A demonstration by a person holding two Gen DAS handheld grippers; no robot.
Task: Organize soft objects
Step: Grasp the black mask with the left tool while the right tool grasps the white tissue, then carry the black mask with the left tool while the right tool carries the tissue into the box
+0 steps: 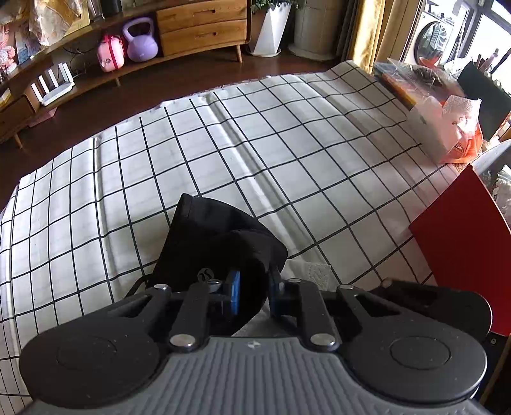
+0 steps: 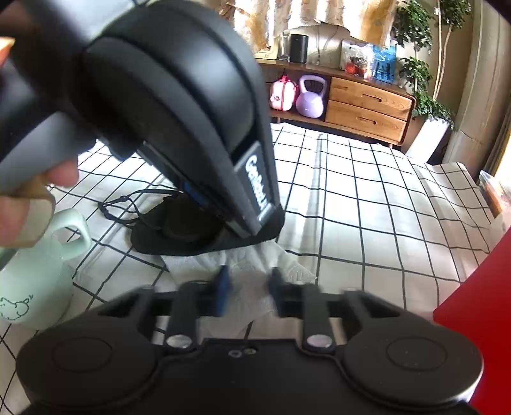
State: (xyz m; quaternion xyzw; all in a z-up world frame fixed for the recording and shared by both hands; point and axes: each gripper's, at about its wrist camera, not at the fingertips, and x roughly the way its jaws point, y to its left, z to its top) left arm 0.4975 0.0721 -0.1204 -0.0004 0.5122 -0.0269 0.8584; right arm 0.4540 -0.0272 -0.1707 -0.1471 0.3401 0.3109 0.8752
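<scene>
White tablecloth [image 1: 287, 134] with a thin black grid. Black fabric pouch [image 1: 220, 242] with a small pale round logo and a black cord [image 2: 127, 204]. White embossed paper towel [image 2: 242, 265] beneath it. Pale mint mug [image 2: 35, 287], near left, with a dark green line drawing. Red panel [image 1: 463, 261], right. Far: lilac kettlebell [image 1: 140, 40], pink case [image 1: 110, 56], honey-brown wooden drawers [image 1: 201, 27]. Blue gripper pads [image 1: 234, 287].
</scene>
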